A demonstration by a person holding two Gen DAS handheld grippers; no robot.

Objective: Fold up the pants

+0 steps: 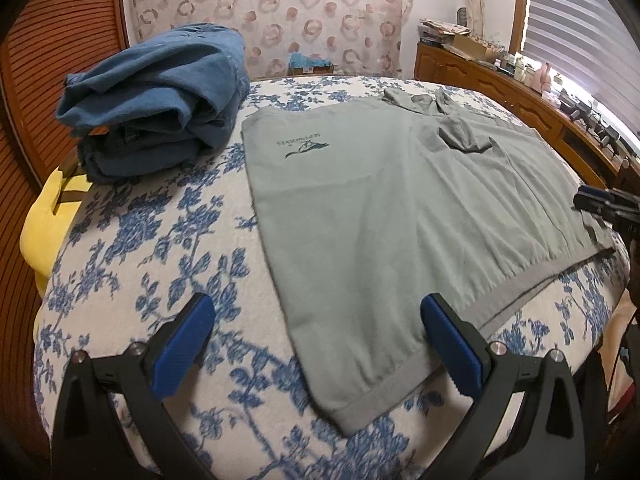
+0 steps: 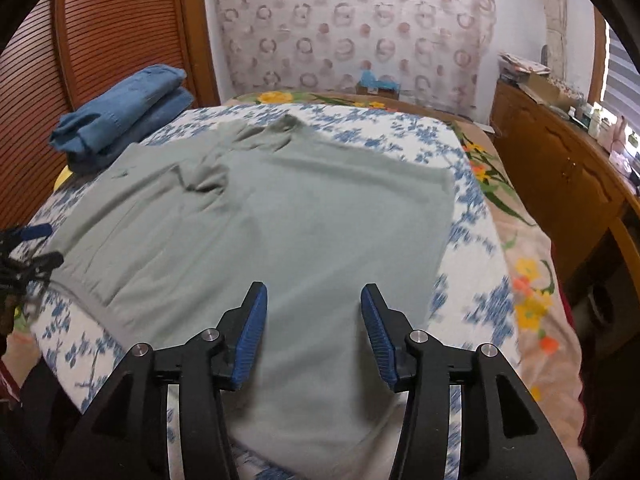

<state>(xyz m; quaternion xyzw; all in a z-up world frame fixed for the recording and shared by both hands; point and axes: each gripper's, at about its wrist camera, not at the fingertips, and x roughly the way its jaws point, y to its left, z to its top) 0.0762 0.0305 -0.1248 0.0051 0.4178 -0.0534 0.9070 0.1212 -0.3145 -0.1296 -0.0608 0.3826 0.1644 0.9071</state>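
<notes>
Right gripper point(image 2: 314, 334) gapes above grey pants point(image 2: 256, 224); waistband nearest.

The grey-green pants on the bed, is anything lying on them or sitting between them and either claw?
Nothing visible does. The grey-green pants lie flat on the floral bedspread with both open claws, left and right, empty just above their near edge. The folded blue jeans sit off to the far left, clear of them.

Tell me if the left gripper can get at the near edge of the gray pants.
Probably yes. The left gripper hangs open over the gray pants at their near hem, with nothing between; the blue folded pile lies far off.
</notes>
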